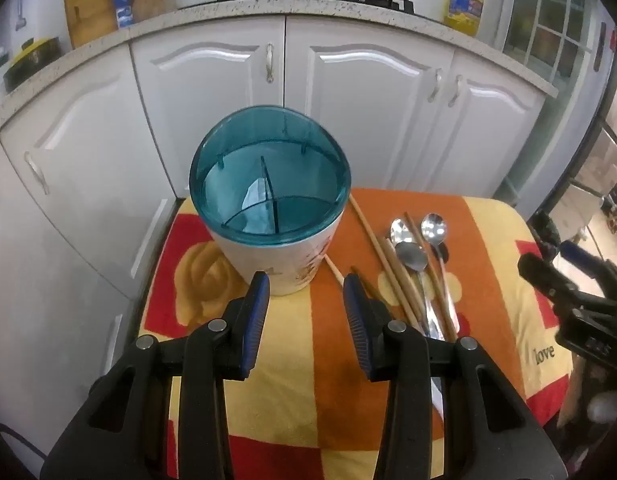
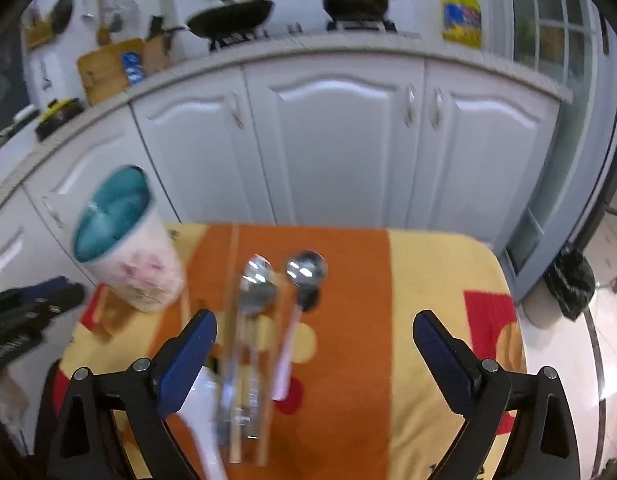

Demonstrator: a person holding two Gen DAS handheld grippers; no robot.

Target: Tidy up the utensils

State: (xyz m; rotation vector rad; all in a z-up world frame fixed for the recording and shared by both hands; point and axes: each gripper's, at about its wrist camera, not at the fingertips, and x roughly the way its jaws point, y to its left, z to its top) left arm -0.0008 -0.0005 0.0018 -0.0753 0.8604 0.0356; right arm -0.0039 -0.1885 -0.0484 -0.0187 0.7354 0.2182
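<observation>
The white ceramic holder with a teal divided insert point(image 1: 270, 216) is kept upright for loading; steel spoons point(image 1: 414, 256) and wooden chopsticks point(image 1: 388, 276) lie beside it, seemingly untouched; the left gripper point(image 1: 304, 292) is held moderately parted and empty, the right gripper point(image 2: 314, 332) wide and empty

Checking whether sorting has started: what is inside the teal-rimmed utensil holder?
The utensil holder shows only teal dividers and a pale reflection, no utensils. Its bottom is not clearly visible. Spoons and chopsticks lie on the cloth beside it.
</observation>
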